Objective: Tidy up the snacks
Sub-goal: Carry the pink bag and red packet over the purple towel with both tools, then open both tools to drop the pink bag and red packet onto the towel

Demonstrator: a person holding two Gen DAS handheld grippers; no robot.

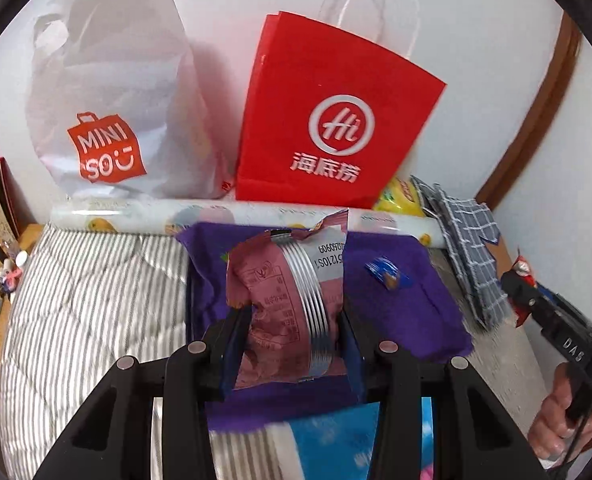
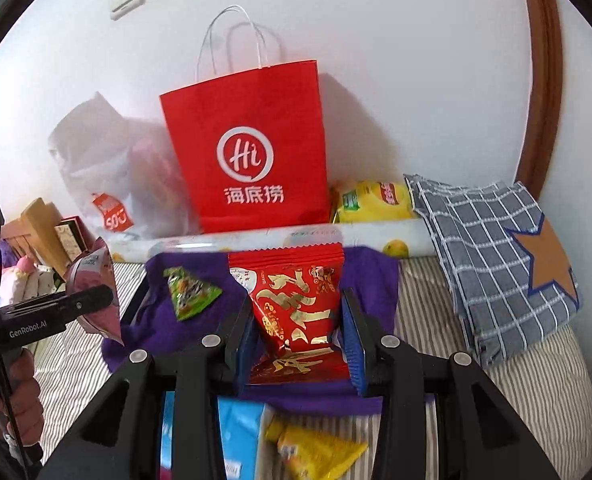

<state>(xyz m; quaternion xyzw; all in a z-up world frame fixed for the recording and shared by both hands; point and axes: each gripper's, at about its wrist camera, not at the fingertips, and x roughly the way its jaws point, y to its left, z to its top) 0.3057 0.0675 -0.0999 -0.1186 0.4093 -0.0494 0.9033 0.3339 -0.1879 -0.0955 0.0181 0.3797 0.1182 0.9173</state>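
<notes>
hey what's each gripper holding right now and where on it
Left gripper: pink snack packet, clamped across its lower half. Right gripper: red snack packet, clamped by its lower sides.

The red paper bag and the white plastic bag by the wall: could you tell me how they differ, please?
The red paper bag stands stiff and upright with white cord handles; the white plastic bag is soft, crumpled and slumped. The red one bears a white circular logo, the white one an orange-red logo. Both rest against the wall.

Beyond the left gripper (image 1: 283,344), the white plastic bag (image 1: 111,112) reads "MINISO"; the red paper bag (image 1: 336,120) reads "Hi" above "海底捞". The clamped pink snack packet (image 1: 287,300) bears partial digits "51210S". "GenRobot.AI" marks the left gripper's handle (image 2: 27,333); "DAS" marks the right gripper's body (image 1: 572,344).
</notes>
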